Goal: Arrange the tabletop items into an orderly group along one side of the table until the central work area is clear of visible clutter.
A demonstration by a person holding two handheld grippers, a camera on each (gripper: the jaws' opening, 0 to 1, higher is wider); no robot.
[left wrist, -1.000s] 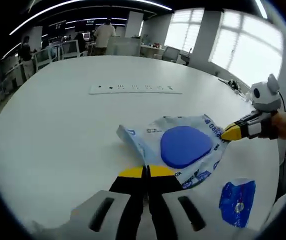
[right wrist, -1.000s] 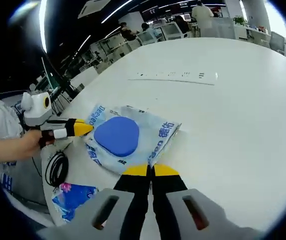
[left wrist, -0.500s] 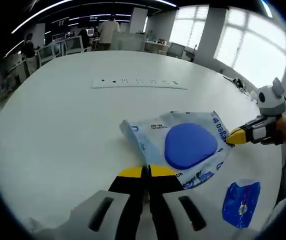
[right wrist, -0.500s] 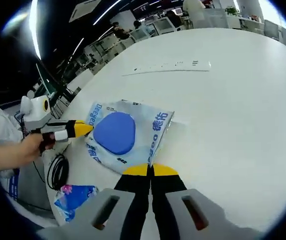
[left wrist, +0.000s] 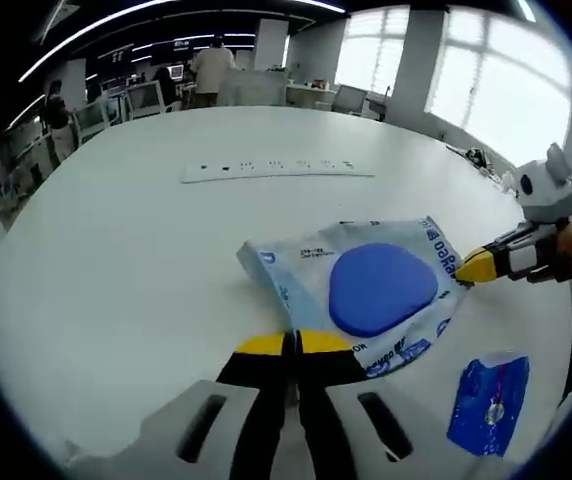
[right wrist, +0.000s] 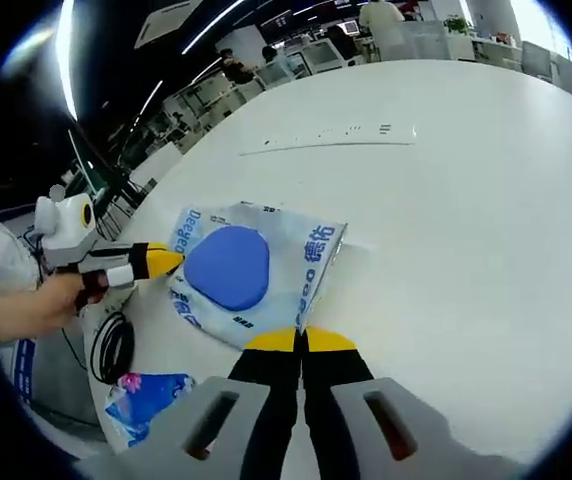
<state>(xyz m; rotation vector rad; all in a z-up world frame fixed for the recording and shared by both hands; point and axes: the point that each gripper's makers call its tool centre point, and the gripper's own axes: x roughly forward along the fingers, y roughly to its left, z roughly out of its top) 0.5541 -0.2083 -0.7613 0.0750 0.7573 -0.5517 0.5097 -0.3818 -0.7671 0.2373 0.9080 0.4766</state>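
A white-and-blue plastic packet with a big blue oval on it lies on the white table. In the left gripper view my left gripper is shut on the packet's near edge. The right gripper comes in from the right with its yellow tips pinched on the packet's far corner. In the right gripper view the packet lies ahead. My right gripper is shut on its near edge, and the left gripper, held by a hand, grips the packet's left edge.
A small blue packet lies near the table's edge beside the big one, also seen as the blue packet. A white power strip runs across the far middle. A black cable coil hangs beyond the rim. Desks and people stand far behind.
Both grippers keep their hold on the packet. It has shifted only slightly across the table, a bit away from the power strip, and lies a little flatter.
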